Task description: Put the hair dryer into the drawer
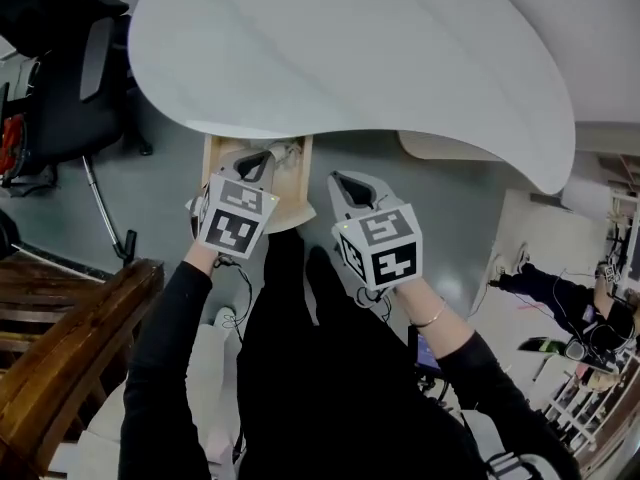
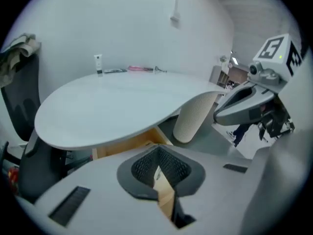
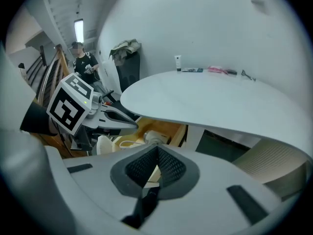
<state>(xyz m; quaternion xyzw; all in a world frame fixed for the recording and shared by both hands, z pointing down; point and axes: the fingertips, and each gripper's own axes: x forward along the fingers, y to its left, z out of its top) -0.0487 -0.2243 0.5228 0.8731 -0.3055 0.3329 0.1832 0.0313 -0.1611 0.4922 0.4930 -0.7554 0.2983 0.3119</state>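
Right gripper view only one looking into the drawer (image 3: 180, 131): open, light wood, under the near edge of the white surface (image 3: 210, 102), white hair dryer (image 3: 155, 137) lying inside, its white cord (image 3: 128, 143) looped just left of it in frame. Same view has a person (image 3: 83, 60) standing in the upper left. Head view shows the drawer from above in the centre of frame, sticking out from under the surface edge, but the left tool (image 1: 268, 158) sits over it and covers most of the inside; hair dryer not clear there. Left gripper view gets just a strip of drawer wood below the surface edge, no contents, plus a ribbed white pedestal (image 2: 195, 116) under the surface at centre right. Both gripper views show small stuff along the far edge of the surface: a white tube (image 3: 178, 62) standing up, a pink item (image 3: 219, 70) lying flat; head view doesn't show them. Left tool: jaws closed together, nothing between them, above the drawer, not touching the hair dryer. Right tool (image 3: 157, 153): jaw tips meet, nothing gripped, in head view just right of the drawer, apart from it. Both tools point down and forward, side by side, near each other. Black chair (image 1: 70, 78) at the upper left of the head view.
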